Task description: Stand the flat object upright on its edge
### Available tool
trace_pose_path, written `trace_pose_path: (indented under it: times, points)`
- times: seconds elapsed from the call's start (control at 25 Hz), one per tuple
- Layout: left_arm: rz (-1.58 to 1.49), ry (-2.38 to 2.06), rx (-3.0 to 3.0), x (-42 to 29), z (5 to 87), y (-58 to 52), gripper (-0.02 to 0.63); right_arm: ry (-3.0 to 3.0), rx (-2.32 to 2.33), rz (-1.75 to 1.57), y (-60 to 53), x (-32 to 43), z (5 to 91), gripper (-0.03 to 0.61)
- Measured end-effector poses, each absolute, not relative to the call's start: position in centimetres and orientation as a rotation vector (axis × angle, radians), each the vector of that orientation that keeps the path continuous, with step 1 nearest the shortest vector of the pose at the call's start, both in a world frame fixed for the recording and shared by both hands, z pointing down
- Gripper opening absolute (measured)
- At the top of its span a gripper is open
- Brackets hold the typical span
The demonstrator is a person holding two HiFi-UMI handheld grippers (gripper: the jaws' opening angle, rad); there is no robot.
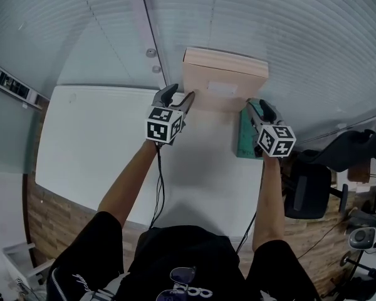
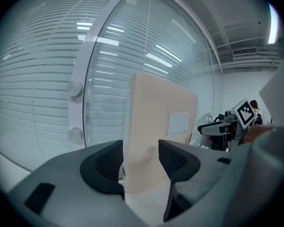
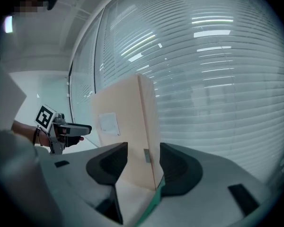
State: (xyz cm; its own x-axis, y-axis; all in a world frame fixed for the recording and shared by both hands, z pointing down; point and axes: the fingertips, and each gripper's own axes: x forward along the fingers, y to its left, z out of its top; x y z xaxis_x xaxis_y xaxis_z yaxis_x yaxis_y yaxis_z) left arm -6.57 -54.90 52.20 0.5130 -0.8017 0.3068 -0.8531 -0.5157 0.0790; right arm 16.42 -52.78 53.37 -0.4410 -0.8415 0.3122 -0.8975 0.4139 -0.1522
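A flat beige box (image 1: 224, 80) with a white label stands upright on its long edge at the far side of the white table (image 1: 100, 143), close to the blinds. My left gripper (image 1: 180, 95) is at the box's left end, jaws open. In the left gripper view the box (image 2: 156, 112) rises just beyond the jaw gap. My right gripper (image 1: 257, 107) is at the box's right end, also open. In the right gripper view the narrow side of the box (image 3: 146, 126) shows between the jaws, which do not press on it. Whether any fingertip touches the box is unclear.
A green mat (image 1: 244, 137) lies on the table under the right gripper. Window blinds (image 1: 288, 24) and a white frame post (image 1: 147, 30) stand right behind the box. A dark office chair (image 1: 307, 187) is off the table's right edge.
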Motion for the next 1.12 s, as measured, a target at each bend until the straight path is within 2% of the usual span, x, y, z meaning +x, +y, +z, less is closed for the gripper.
trace_pose_path:
  times: [0.32, 0.52, 0.8, 0.92, 1.12]
  points:
    - [0.352, -1.393, 2.546, -6.8, 51.4, -50.2, 0.237, -2.466, 1.48, 0.412, -47.7, 14.3, 54.0, 0.217]
    - [0.338, -1.38, 2.566, -6.5, 50.5, -46.5, 0.206, -2.472, 1.486, 0.385, -44.3, 13.4, 53.2, 0.185]
    - [0.368, -1.379, 2.591, -6.7, 50.1, -41.8, 0.144, -2.46, 1.519, 0.358, -39.5, 12.8, 52.5, 0.1]
    - [0.336, -1.437, 2.613, -7.0, 48.9, -40.1, 0.078, -2.467, 1.519, 0.348, -37.4, 12.6, 52.1, 0.088]
    - [0.304, -1.452, 2.637, -7.3, 47.8, -37.0, 0.058, -2.472, 1.555, 0.335, -34.3, 12.4, 51.3, 0.06]
